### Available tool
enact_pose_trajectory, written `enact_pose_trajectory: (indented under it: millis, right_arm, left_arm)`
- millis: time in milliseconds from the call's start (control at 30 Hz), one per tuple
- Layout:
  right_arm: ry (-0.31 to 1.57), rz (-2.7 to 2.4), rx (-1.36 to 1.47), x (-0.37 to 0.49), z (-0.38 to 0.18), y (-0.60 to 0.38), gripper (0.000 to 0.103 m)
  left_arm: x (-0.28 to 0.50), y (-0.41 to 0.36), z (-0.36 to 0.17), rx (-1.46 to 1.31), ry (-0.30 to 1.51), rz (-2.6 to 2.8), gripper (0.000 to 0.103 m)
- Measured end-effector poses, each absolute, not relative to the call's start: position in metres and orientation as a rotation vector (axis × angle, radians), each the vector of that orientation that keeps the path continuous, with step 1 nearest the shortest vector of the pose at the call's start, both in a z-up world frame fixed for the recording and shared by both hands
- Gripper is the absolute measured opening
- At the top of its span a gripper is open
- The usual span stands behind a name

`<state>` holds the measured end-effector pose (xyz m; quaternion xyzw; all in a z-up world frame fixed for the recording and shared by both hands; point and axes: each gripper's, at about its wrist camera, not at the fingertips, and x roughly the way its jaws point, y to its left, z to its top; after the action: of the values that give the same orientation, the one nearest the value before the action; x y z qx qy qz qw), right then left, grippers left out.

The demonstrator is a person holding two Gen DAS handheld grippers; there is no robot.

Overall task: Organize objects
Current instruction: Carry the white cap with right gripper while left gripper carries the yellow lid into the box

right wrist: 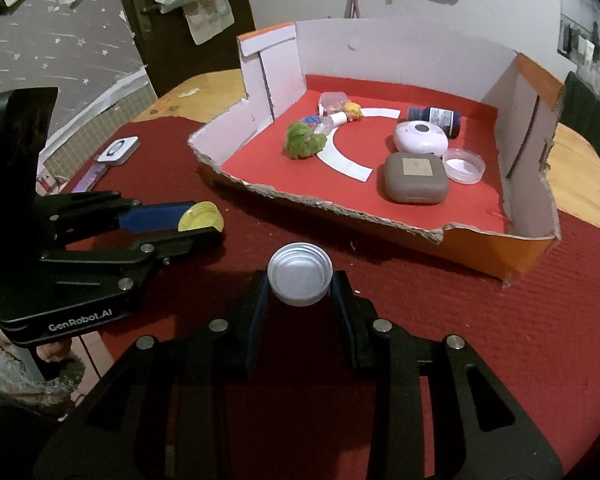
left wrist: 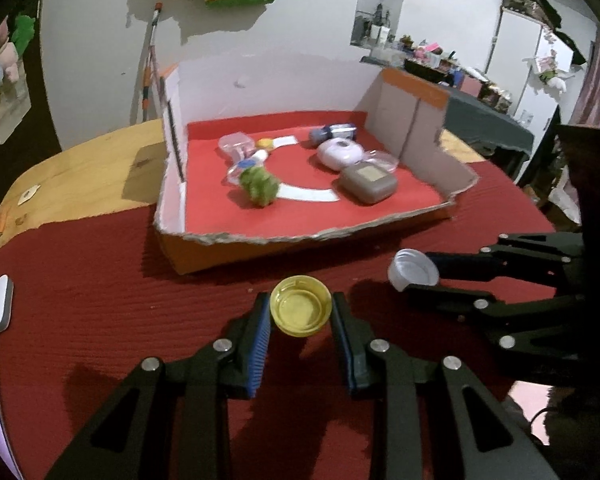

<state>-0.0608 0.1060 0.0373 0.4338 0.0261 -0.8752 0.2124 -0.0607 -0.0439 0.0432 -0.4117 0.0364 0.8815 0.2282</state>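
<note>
My left gripper (left wrist: 300, 310) is shut on a yellow bottle cap (left wrist: 301, 306), held open side up above the red cloth; the gripper (right wrist: 214, 222) and its cap (right wrist: 201, 219) also show in the right wrist view. My right gripper (right wrist: 300, 284) is shut on a white bottle cap (right wrist: 300, 279); it shows at the right of the left wrist view (left wrist: 404, 278) with that cap (left wrist: 413, 274). Both hover in front of a torn cardboard box (left wrist: 300, 240) lined in red. The box also shows in the right wrist view (right wrist: 496, 254).
Inside the box lie a green fuzzy toy (right wrist: 303, 141), a grey case (right wrist: 416, 178), a white round device (right wrist: 420, 138), a clear lid (right wrist: 464, 166), a dark bottle (right wrist: 436, 117) and small items at the back. A small white device (right wrist: 118, 150) sits on the cloth at left.
</note>
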Motion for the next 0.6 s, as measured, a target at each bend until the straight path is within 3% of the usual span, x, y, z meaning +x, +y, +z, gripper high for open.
enact_pose_trajectory:
  millis: [600]
  right_arm:
    - [0.023, -2.440, 1.118, -0.069, 0.080, 0.115, 0.030]
  left_arm:
    - [-0.083, -0.034, 0.079, -1.057, 0.087, 2.427, 0.031]
